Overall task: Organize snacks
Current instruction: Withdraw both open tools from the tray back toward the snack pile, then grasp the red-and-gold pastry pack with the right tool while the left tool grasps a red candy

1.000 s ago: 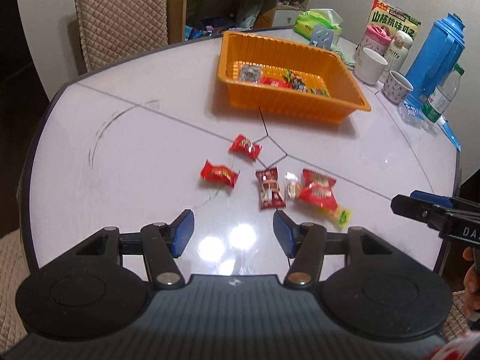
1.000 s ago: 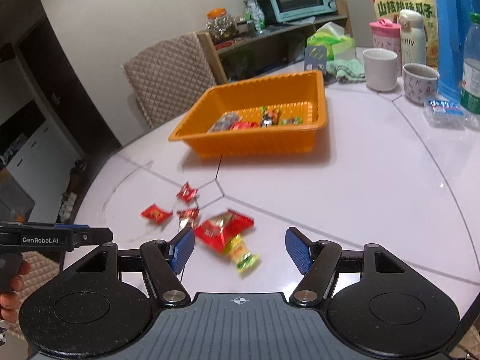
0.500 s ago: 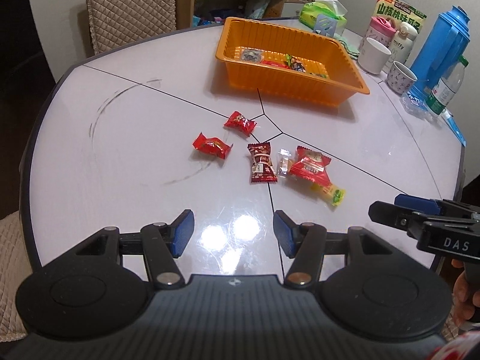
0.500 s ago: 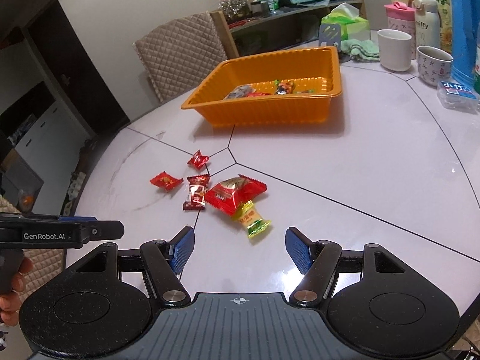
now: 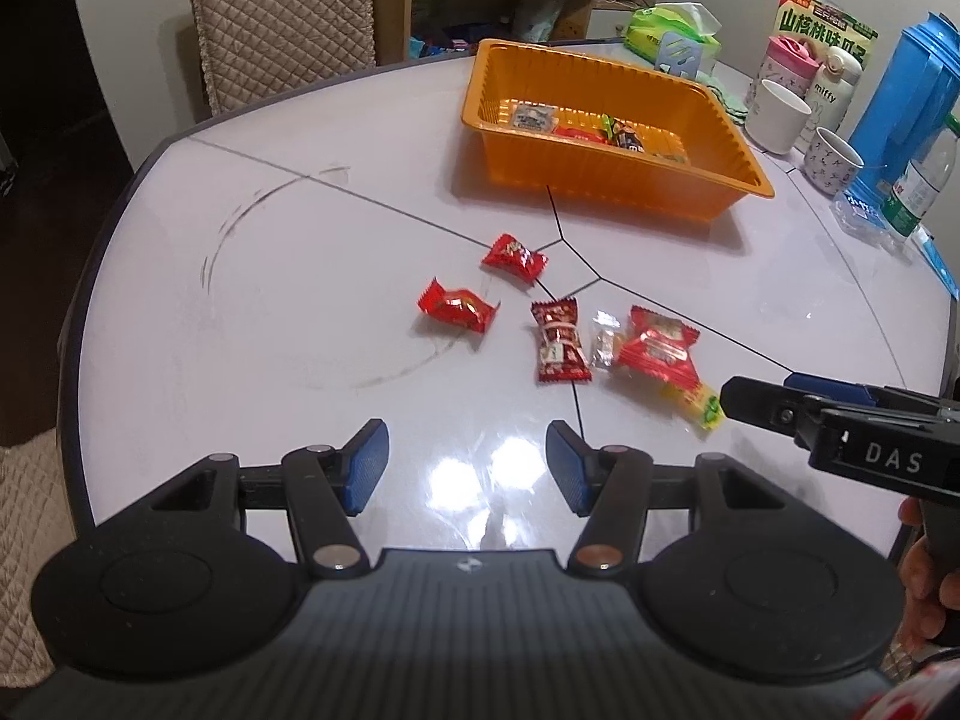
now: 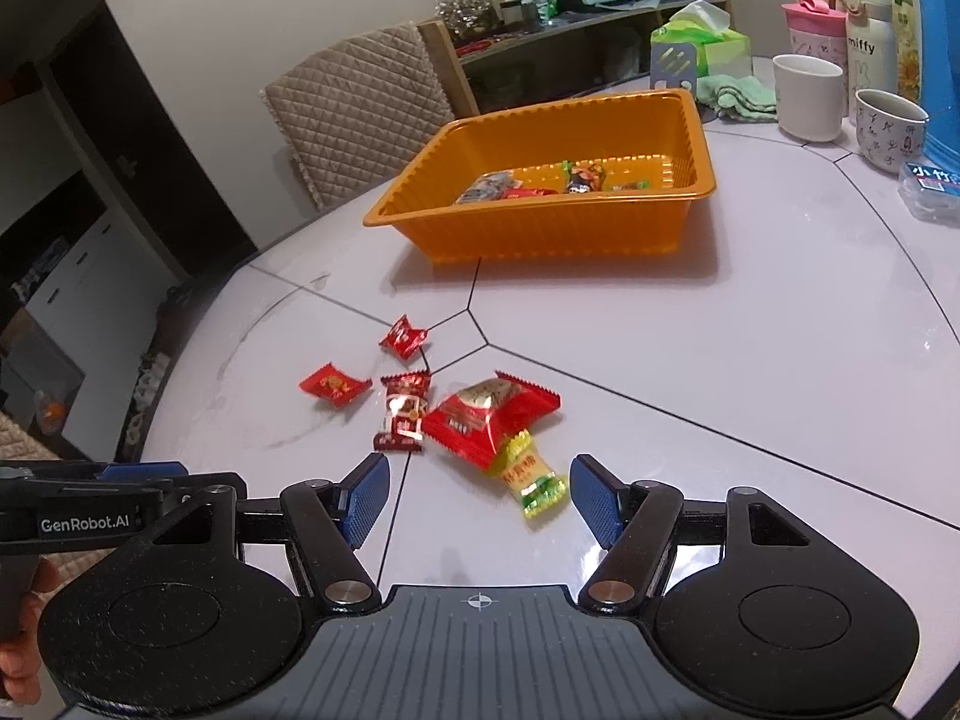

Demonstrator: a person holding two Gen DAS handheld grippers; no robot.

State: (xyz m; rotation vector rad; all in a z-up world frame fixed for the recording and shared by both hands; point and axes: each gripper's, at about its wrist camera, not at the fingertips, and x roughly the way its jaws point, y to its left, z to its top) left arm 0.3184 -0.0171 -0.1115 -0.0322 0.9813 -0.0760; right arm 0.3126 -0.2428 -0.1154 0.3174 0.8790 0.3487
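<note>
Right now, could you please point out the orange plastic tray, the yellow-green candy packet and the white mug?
orange plastic tray [image 6: 540, 234], right wrist view, near wall.
yellow-green candy packet [image 6: 531, 474], right wrist view, middle.
white mug [image 6: 807, 99], right wrist view, side.

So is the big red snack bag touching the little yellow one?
Touching. In the right wrist view the big red snack bag lies over the top end of the yellow snack packet, with no table showing between them.

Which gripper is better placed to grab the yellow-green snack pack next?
Right. The right gripper is open with the yellow-green pack just ahead between its fingertips. The left gripper, also open, faces bare table; the pack lies off to its right.
</note>
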